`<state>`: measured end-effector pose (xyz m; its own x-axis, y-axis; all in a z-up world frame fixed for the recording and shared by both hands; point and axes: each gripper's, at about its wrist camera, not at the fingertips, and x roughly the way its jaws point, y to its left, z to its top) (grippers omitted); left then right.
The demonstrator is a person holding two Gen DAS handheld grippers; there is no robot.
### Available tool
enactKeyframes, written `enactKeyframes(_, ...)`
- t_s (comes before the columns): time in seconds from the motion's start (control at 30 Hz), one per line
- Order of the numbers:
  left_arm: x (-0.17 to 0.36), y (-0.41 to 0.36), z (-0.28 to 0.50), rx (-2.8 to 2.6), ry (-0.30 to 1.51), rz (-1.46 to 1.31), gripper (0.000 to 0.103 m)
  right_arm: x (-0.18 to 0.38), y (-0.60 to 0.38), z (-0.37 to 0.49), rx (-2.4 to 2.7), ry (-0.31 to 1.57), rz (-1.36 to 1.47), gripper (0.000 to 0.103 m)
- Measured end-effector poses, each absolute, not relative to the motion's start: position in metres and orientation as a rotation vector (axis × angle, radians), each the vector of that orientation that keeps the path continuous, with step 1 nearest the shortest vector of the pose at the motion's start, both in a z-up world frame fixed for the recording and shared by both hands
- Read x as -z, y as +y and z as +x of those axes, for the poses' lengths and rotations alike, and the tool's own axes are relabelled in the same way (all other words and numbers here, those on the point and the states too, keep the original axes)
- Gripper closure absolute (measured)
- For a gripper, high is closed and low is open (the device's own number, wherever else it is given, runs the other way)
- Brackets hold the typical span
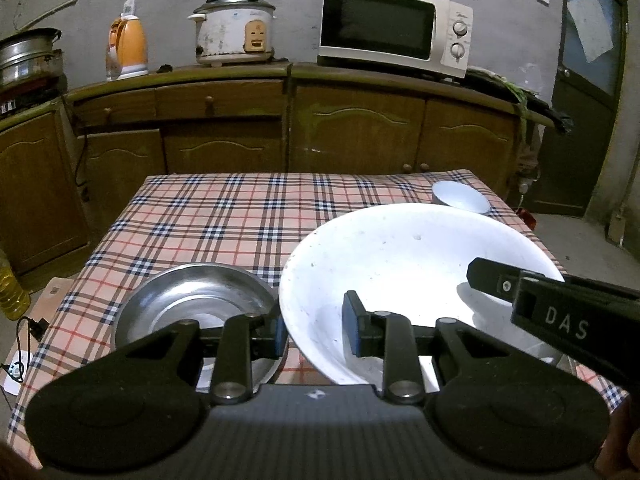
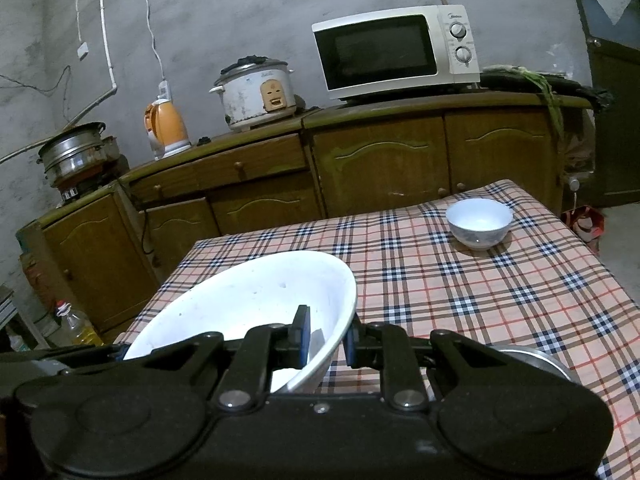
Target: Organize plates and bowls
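Observation:
A large white bowl [image 1: 400, 264] is held tilted above the plaid table [image 1: 224, 216]. My left gripper [image 1: 316, 326] straddles its left rim, one finger inside and one outside, with a visible gap. My right gripper [image 2: 326, 338] is shut on the bowl's right rim [image 2: 336, 320]; its finger [image 1: 520, 288] shows in the left wrist view. A steel plate [image 1: 196, 304] lies on the table to the left of the bowl; its edge [image 2: 532, 356] shows in the right wrist view. A small white bowl [image 2: 479, 222] stands upright at the table's far right, also in the left wrist view [image 1: 460, 197].
Wooden cabinets [image 1: 320, 128] run behind the table with a microwave [image 1: 394, 28], rice cooker [image 1: 234, 28] and orange kettle [image 1: 128, 46] on top. A steel pot [image 1: 28, 54] sits at far left. An oil bottle [image 1: 10, 290] stands on the floor left.

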<state>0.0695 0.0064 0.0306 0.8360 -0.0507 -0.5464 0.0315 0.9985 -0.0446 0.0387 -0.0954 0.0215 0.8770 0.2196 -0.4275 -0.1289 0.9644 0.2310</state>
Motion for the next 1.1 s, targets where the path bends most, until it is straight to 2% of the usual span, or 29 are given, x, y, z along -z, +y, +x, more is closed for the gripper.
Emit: enactKeyframes(1.1, -0.0316, 0.0016, 0.0648, 0.059, 0.572, -0.033, 0.074, -0.0248, -0.1037, 0.0314, -0.173, 0.457, 0.195, 0.080)
